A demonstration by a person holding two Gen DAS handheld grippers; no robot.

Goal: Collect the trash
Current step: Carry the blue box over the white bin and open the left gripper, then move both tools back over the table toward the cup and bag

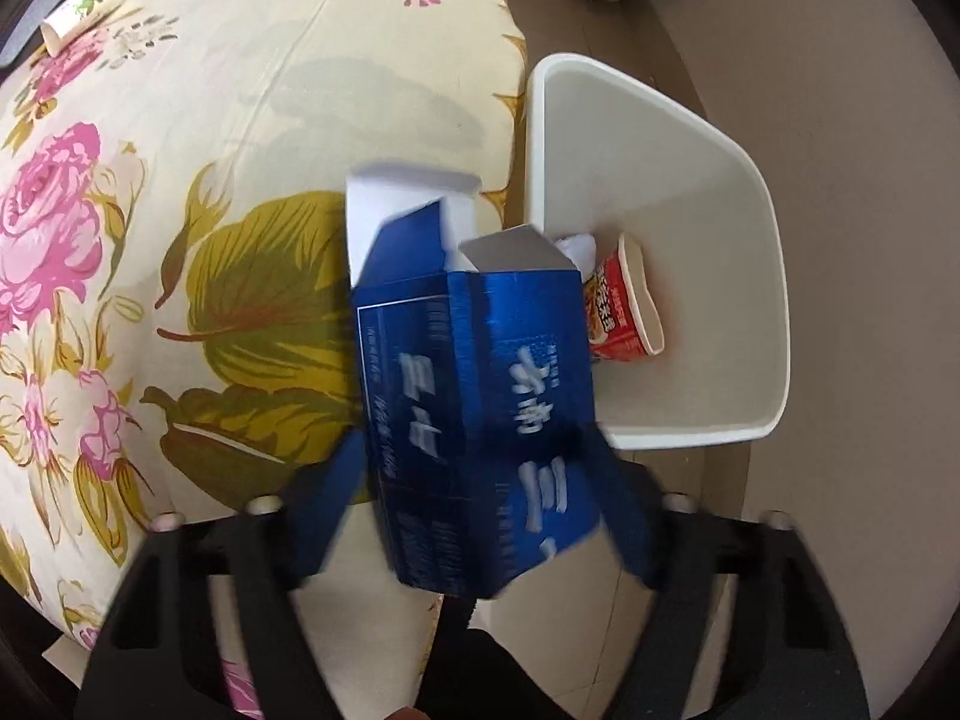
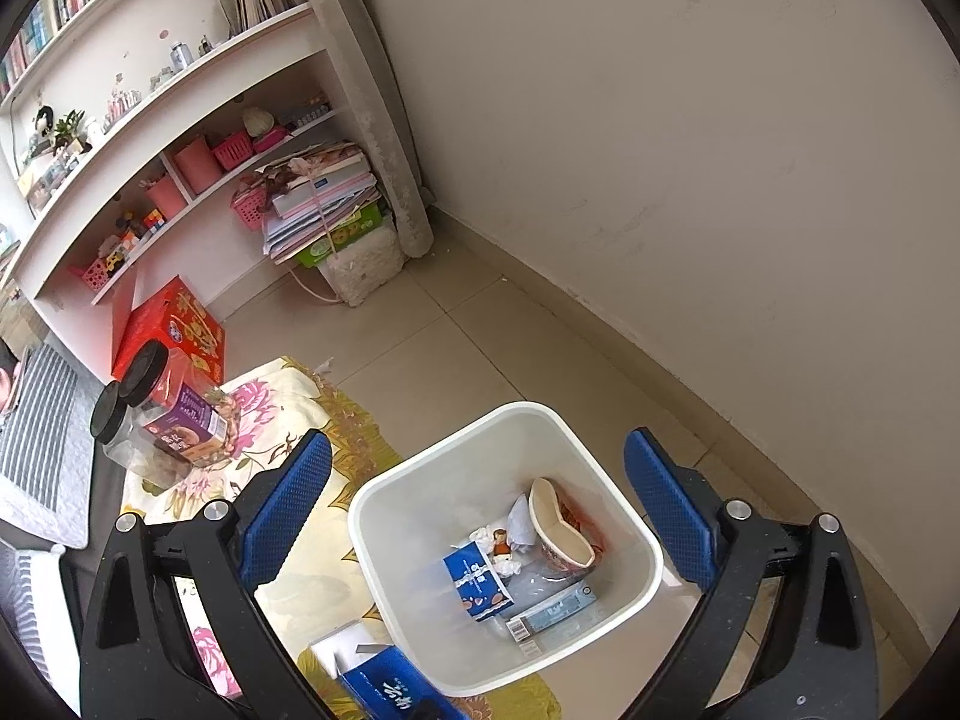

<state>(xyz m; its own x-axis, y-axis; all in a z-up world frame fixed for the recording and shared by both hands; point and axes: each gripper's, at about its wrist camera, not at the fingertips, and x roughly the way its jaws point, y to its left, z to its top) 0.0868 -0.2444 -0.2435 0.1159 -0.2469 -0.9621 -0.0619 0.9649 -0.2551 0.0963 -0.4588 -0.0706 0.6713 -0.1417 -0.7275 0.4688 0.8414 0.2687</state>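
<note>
In the left wrist view a blue carton point(image 1: 474, 360) with white lettering and open top flaps lies on the floral bedsheet point(image 1: 180, 180), beside the white bin point(image 1: 750, 210). My left gripper point(image 1: 474, 444) is shut on it, with a blue pad against each long side. The picture is blurred there. The bin holds a red noodle cup point(image 1: 624, 306) and tissue. In the right wrist view my right gripper point(image 2: 477, 438) hangs open over the bin point(image 2: 636, 534) with nothing between its fingers. The carton point(image 2: 384, 684) shows at the bottom edge.
A white paper roll point(image 1: 84, 6) lies on the far corner of the sheet. Two black-lidded jars point(image 2: 174, 414) lie on the sheet. On the floor are a red box point(image 2: 174, 330), a stack of books point(image 2: 324, 204) and shelves point(image 2: 180, 120). A wall stands right of the bin.
</note>
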